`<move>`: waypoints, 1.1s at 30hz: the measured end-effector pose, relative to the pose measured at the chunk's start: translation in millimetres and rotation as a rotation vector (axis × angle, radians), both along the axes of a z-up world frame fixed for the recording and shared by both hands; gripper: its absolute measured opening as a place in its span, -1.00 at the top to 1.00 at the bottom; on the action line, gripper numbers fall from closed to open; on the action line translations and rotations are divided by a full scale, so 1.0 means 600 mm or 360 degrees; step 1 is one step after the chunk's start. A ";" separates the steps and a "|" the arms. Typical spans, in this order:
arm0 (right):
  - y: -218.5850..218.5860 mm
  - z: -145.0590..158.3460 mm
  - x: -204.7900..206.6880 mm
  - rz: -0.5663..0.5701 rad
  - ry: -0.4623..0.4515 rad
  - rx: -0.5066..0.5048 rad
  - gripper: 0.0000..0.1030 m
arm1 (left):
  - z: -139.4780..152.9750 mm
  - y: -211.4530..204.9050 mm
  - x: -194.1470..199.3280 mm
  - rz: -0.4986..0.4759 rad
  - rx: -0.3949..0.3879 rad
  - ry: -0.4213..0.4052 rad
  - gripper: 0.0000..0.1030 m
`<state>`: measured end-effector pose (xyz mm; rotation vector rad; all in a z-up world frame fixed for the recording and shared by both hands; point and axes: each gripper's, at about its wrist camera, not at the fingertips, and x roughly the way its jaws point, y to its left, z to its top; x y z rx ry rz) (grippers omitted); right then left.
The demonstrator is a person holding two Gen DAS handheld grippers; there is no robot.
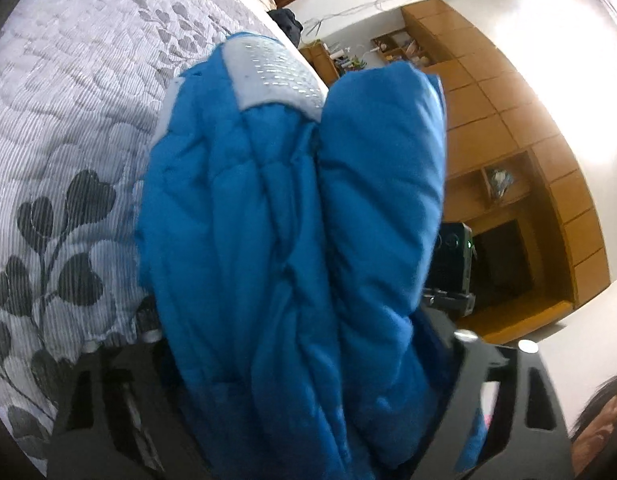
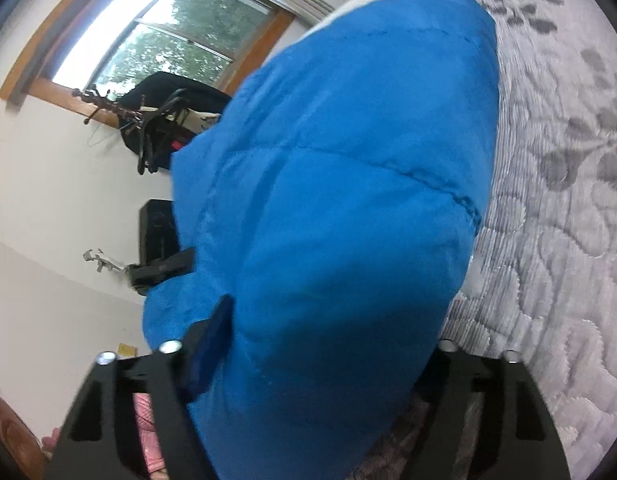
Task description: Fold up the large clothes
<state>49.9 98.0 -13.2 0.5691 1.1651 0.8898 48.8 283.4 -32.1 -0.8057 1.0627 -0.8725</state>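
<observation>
Around you lies a grey leaf-patterned quilted bedspread [image 1: 68,128], with wooden wall shelving [image 1: 504,128] against a white wall on one side and a wood-framed window [image 2: 164,36] showing bright daylight and trees on the other.

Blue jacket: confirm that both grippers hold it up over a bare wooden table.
Wrong on one point: there is no wooden table. Both wrist views show the blue jacket bunched in the left gripper and the right gripper over a grey quilted bedspread with a leaf pattern.
</observation>
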 end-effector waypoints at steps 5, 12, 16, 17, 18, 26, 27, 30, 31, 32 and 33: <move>-0.028 0.031 -0.008 -0.0023 -0.0085 0.0009 -0.13 | 0.016 -0.023 -0.003 -0.0031 -0.0075 -0.0021 -0.30; -0.135 0.104 -0.021 -0.0155 -0.0230 -0.0044 -0.13 | 0.076 -0.138 0.039 -0.0166 -0.0138 -0.0124 -0.30; -0.201 0.128 -0.013 -0.0210 -0.0246 -0.0091 -0.15 | 0.095 -0.212 0.077 -0.0222 -0.0132 -0.0154 -0.30; -0.215 0.127 -0.009 -0.0218 -0.0240 -0.0104 -0.15 | 0.093 -0.224 0.083 -0.0229 -0.0124 -0.0156 -0.30; -0.230 0.124 -0.002 -0.0225 -0.0227 -0.0119 -0.15 | 0.088 -0.238 0.088 -0.0235 -0.0113 -0.0153 -0.30; -0.292 0.013 0.057 -0.0257 -0.0012 -0.0085 -0.27 | 0.004 -0.279 0.117 -0.0192 -0.0044 -0.0020 -0.35; -0.296 0.004 0.060 -0.0254 -0.0005 -0.0054 -0.29 | -0.005 -0.280 0.115 -0.0189 -0.0052 -0.0013 -0.40; -0.306 -0.014 0.059 -0.0255 -0.0010 -0.0016 -0.37 | -0.006 -0.286 0.111 -0.0173 -0.0011 -0.0050 -0.51; -0.314 -0.019 0.059 -0.0256 -0.0010 -0.0016 -0.41 | -0.002 -0.288 0.111 -0.0167 0.0009 -0.0059 -0.54; -0.318 -0.023 0.058 -0.0264 -0.0001 -0.0013 -0.47 | 0.001 -0.291 0.111 -0.0162 0.0023 -0.0064 -0.56; -0.314 -0.022 0.058 -0.0272 0.0000 -0.0018 -0.50 | 0.007 -0.300 0.107 -0.0155 0.0030 -0.0065 -0.60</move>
